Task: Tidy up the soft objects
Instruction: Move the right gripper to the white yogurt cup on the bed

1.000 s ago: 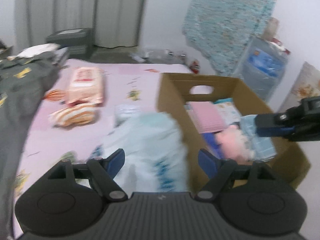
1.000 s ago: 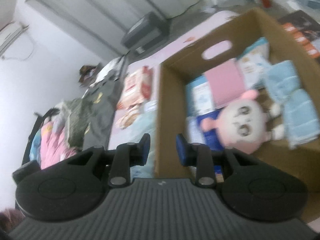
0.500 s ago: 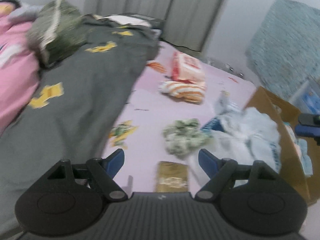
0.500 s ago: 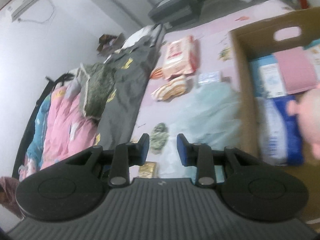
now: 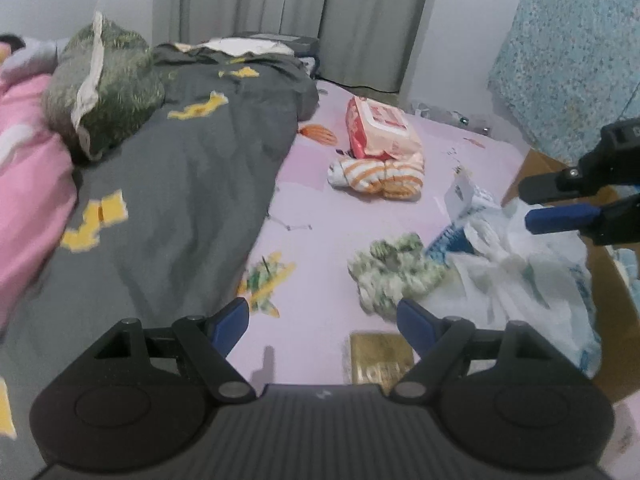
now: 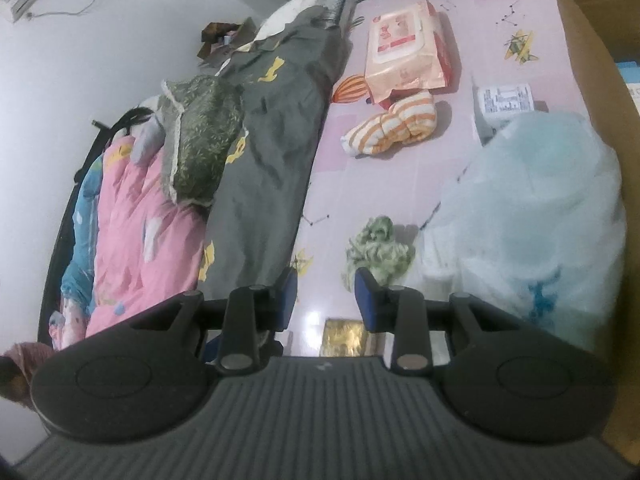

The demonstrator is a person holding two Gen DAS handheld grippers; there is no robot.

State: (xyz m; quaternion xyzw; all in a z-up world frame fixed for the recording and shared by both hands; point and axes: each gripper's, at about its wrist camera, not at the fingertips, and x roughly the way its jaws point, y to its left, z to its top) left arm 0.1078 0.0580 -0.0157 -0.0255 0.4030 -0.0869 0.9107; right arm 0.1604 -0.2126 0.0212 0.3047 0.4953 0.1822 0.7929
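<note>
Hovering over the pink bedsheet, the left gripper has fingers spread wide, holding nothing. The right gripper is partly parted, empty. A green scrunchie lies just beside the white plastic bag, against the cardboard box.

- My left gripper hangs over the bed sheet, with the flat packet just ahead on the sheet.
- Beyond the packet I see the scrunchie, touching the plastic bag to its right.
- The bag leans against the cardboard box further right.
- Behind lies the rolled towel, against the wipes pack.
- The blanket lies to the left.
</note>
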